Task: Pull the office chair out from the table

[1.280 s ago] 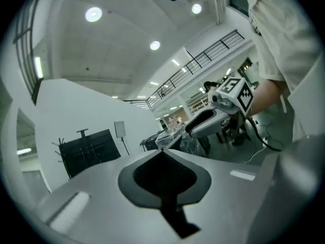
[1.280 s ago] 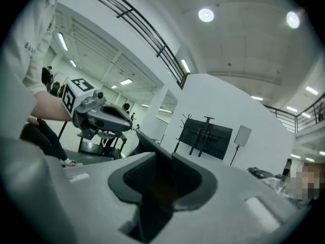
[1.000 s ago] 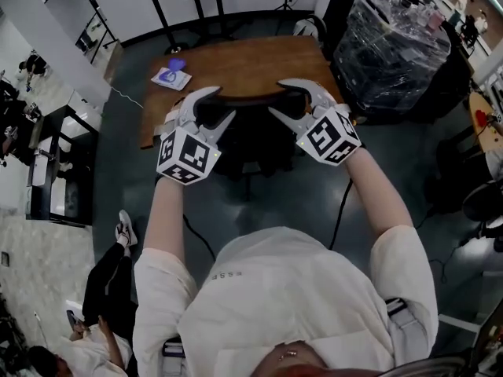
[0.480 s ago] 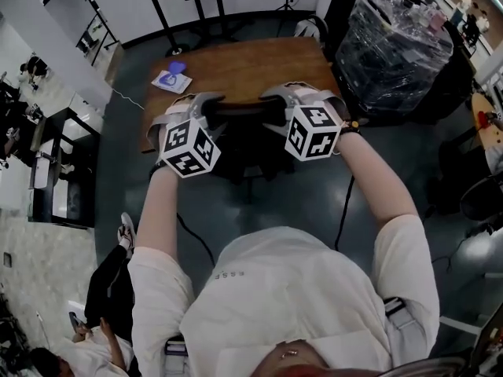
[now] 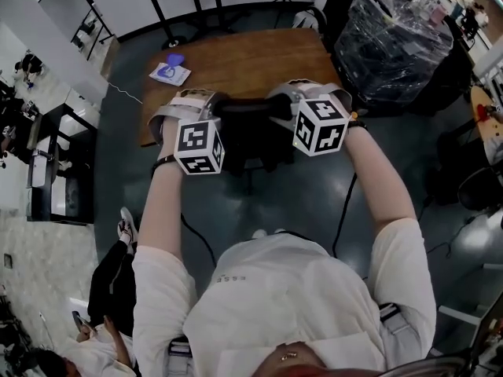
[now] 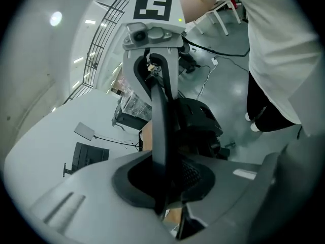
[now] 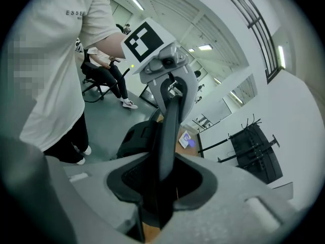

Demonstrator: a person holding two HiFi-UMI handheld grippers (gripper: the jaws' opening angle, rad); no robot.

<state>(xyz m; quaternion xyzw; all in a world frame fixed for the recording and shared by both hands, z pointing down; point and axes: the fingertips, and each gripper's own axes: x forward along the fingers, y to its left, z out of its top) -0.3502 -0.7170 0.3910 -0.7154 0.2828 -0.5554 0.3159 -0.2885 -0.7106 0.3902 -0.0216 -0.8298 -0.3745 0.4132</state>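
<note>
The black office chair (image 5: 250,141) is tucked against the near edge of the brown wooden table (image 5: 236,61). Both grippers sit on the top edge of its backrest (image 5: 244,108), one at each end. My left gripper (image 5: 206,102) has just been closing and is shut on the backrest's left end; in the left gripper view the thin black edge (image 6: 160,121) runs between its pads (image 6: 162,179). My right gripper (image 5: 284,99) has also been closing and is shut on the right end, with the edge (image 7: 167,131) between its pads (image 7: 160,184).
A dark load wrapped in clear plastic (image 5: 393,42) stands right of the table. A white and blue item (image 5: 170,71) lies on the table's far left corner. A cable (image 5: 342,210) crosses the floor, and a seated person (image 5: 110,289) is at the lower left.
Both grippers came down onto the backrest's top edge, rolled so their marker cubes face up, and their jaws went from wide open to clamped on it.
</note>
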